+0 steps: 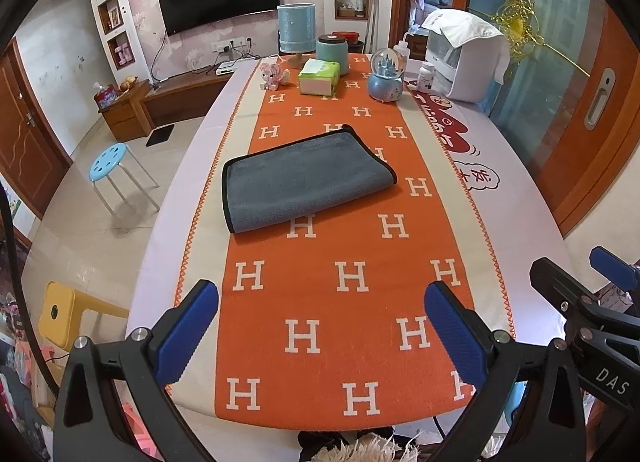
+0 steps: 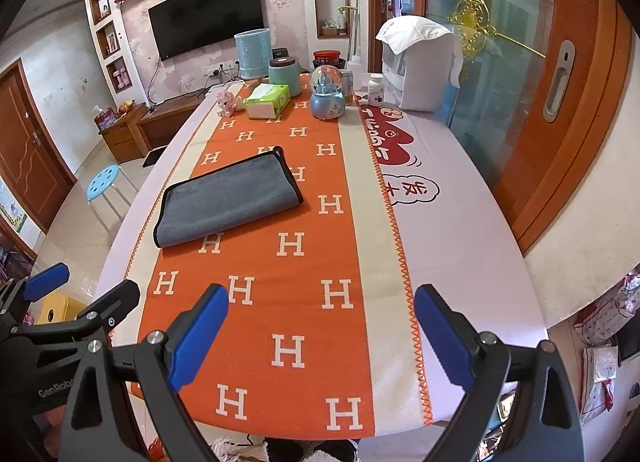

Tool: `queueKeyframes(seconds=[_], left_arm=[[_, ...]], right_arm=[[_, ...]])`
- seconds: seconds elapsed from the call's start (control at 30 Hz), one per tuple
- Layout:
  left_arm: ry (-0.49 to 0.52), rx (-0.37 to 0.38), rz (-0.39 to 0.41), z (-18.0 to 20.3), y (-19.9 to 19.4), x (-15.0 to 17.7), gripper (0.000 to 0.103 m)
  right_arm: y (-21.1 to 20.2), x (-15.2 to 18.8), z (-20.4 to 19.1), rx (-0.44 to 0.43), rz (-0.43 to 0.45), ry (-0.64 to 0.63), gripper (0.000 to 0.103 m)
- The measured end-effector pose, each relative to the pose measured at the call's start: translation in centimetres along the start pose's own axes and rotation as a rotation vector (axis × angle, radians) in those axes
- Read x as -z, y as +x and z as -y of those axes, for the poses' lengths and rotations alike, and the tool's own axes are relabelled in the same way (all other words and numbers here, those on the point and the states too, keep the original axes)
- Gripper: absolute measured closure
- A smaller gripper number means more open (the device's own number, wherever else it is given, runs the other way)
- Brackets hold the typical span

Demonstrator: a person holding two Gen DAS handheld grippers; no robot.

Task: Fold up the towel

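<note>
A grey towel (image 1: 304, 179) with a black border lies folded flat on the orange H-pattern runner (image 1: 344, 302), in the middle of the table. It also shows in the right wrist view (image 2: 230, 197), left of centre. My left gripper (image 1: 320, 298) is open and empty, held above the near end of the table, well short of the towel. My right gripper (image 2: 320, 302) is open and empty too, at the near end and to the right of the towel. The right gripper also shows at the right edge of the left wrist view (image 1: 592, 278).
At the far end stand a blue lamp (image 1: 297, 31), a teal jar (image 1: 333, 47), a green tissue pack (image 1: 319, 77), a snow globe (image 1: 386, 75), a pink toy (image 1: 274, 75), a pill bottle (image 1: 426, 75) and a white appliance (image 1: 468, 57). A blue stool (image 1: 110, 163) stands left of the table.
</note>
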State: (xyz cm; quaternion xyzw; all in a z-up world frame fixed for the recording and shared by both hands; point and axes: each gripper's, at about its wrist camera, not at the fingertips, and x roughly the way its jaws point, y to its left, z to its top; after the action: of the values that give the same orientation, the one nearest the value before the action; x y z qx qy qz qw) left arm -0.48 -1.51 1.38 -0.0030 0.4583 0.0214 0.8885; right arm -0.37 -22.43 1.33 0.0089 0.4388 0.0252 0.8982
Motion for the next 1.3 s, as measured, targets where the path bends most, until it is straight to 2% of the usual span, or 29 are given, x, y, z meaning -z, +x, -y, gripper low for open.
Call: queueKeyframes(seconds=[1.3], left_arm=[[-0.006,-0.015,-0.007,0.0,-0.03,0.48,0.001]], right_arm=[[0.46,0.52,-0.07,-0.007,-0.011,0.0,0.008]])
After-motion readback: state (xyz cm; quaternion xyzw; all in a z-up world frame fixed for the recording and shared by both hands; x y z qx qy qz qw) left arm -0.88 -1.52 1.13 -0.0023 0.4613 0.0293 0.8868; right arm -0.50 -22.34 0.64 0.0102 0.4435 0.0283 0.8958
